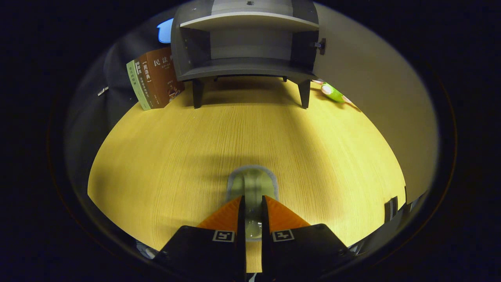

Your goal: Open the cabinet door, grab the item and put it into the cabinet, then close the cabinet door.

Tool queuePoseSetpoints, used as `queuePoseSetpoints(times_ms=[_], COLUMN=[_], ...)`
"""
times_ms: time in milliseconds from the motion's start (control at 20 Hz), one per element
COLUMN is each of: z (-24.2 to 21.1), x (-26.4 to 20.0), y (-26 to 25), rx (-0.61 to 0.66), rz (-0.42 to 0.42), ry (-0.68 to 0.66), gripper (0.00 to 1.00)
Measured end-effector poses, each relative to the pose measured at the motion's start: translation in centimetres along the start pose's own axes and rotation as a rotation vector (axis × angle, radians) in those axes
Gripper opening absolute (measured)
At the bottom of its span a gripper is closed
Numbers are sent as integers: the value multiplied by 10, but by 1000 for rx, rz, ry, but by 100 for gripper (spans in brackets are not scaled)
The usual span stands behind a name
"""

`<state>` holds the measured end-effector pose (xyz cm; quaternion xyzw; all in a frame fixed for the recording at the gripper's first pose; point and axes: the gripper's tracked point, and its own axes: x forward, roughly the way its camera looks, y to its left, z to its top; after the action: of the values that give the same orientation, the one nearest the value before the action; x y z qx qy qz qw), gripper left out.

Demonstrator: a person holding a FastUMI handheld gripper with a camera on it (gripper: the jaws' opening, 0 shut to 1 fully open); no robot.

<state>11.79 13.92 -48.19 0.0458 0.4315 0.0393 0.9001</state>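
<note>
On the far left of the wooden worktop (156,156), a few books (154,80) lean against the dark wall, just beside the left flank of the cabinet (244,64). The grey cabinet stands on short legs at the back of the worktop, its front open so the shelf (250,22) and the bare lower compartment show. Its door (375,98) is swung wide to the right, a hinge (321,46) visible on the cabinet's right edge. Close in, the tool (253,205) has its fingers drawn narrow, both pressing on a clear glass cup (253,184) whose rounded rim sticks out just ahead of the fingertips. The cup is well apart from the cabinet. Further right, by the cabinet's right front leg, a small green toy (332,93) lies at the foot of the open door.
</note>
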Motion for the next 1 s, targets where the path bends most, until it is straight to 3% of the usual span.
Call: queuePoseSetpoints(times_ms=[450, 1000], z=[48, 192], x=[-43, -118], y=[0, 26], rx=[1, -73], rz=[49, 91], ry=[-53, -263], gripper=[20, 20])
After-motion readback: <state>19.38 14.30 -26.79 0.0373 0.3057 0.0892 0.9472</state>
